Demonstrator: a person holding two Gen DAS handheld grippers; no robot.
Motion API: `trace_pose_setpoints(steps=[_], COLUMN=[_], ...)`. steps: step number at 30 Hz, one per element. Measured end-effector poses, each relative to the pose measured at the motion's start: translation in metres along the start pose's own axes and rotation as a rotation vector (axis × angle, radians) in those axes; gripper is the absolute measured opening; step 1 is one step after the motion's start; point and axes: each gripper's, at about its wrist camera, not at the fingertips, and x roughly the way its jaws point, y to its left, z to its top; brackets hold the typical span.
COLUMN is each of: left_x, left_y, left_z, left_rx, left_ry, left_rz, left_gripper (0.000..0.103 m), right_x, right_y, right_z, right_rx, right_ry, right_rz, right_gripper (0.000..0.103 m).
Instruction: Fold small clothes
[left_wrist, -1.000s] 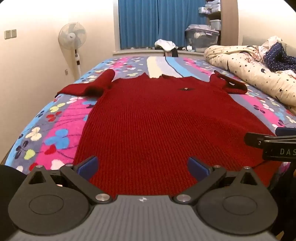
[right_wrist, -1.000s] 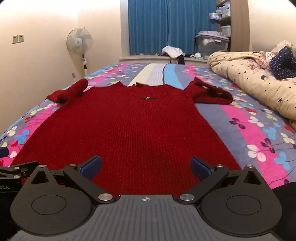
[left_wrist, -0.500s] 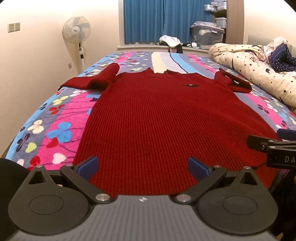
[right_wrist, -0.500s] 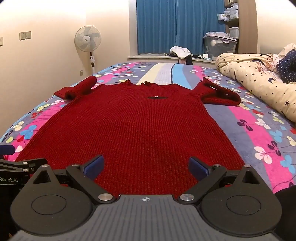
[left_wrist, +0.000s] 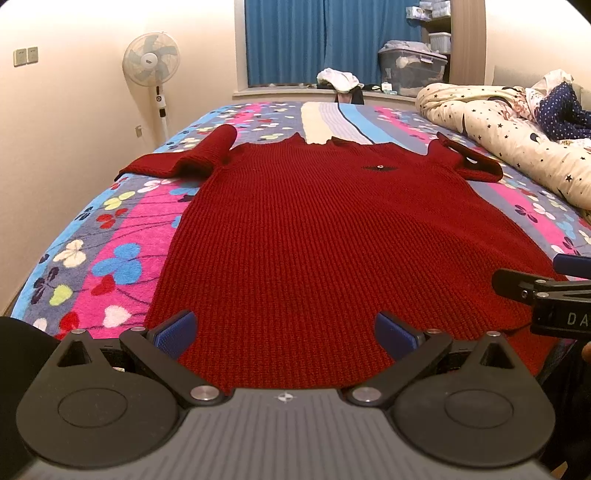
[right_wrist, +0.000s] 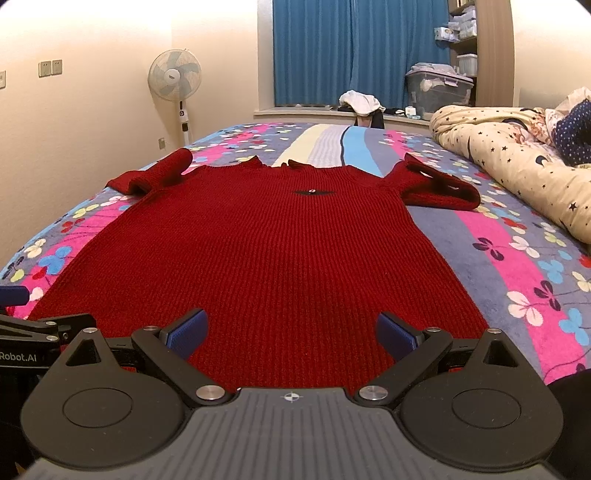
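A red knitted sweater (left_wrist: 332, 236) (right_wrist: 266, 258) lies flat on the bed, hem toward me, collar at the far end. Its left sleeve (left_wrist: 184, 158) and right sleeve (right_wrist: 436, 188) are bunched beside the shoulders. My left gripper (left_wrist: 284, 332) hovers open over the hem near the left corner, nothing between its blue pads (left_wrist: 173, 332). My right gripper (right_wrist: 291, 332) is open over the hem toward the right, also holding nothing. Each gripper shows at the edge of the other's view: the right gripper (left_wrist: 546, 295) and the left gripper (right_wrist: 33, 332).
The bed has a flowered, striped blanket (left_wrist: 110, 251). A star-patterned duvet (right_wrist: 517, 162) is heaped along the right side. A standing fan (left_wrist: 151, 70) is by the left wall. Blue curtains, a storage box (right_wrist: 437, 92) and clothes sit on the sill behind.
Both grippers have tilted and risen slightly, so the view looks lower along the sweater. Both stay open and the sweater has not moved.
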Motion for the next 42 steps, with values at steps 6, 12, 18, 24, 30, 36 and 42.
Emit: trace_pose_setpoints(steps=[6,12,18,24,30,36,42], left_x=[-0.003,-0.013,-0.016,-0.012,-0.011,-0.010,-0.006], left_y=[-0.002,-0.008,-0.019,-0.016,-0.016,-0.016,-0.017], left_z=[0.001,0.003,0.002,0.004,0.003,0.001,0.001], left_rx=[0.006,0.021,0.068,0.067,0.070,0.085,0.086], left_ry=[-0.025,-0.119,-0.151,-0.120,-0.114,-0.114,-0.089], left_rz=[-0.018,-0.012,-0.033,-0.050,-0.063,-0.070,-0.074], left_gripper=[0.102,0.101,0.101,0.101,0.101,0.101,0.101], right_x=[-0.005,-0.011,-0.018,-0.017,-0.015,-0.021,-0.016], right_y=[0.004,0.003,0.006,0.005,0.011,0.010,0.009], right_z=[0.002,0.000,0.000,0.002,0.001,0.003,0.004], right_rx=[-0.025,-0.027,-0.040,-0.029,-0.048,-0.047,-0.047], right_ry=[-0.025,-0.047,-0.094,-0.090,-0.074,-0.091,-0.073], right_rz=[0.000,0.047,0.059,0.059,0.080,0.085,0.086], right_gripper=[0.097,0.090,0.090,0.090,0.083,0.077,0.072])
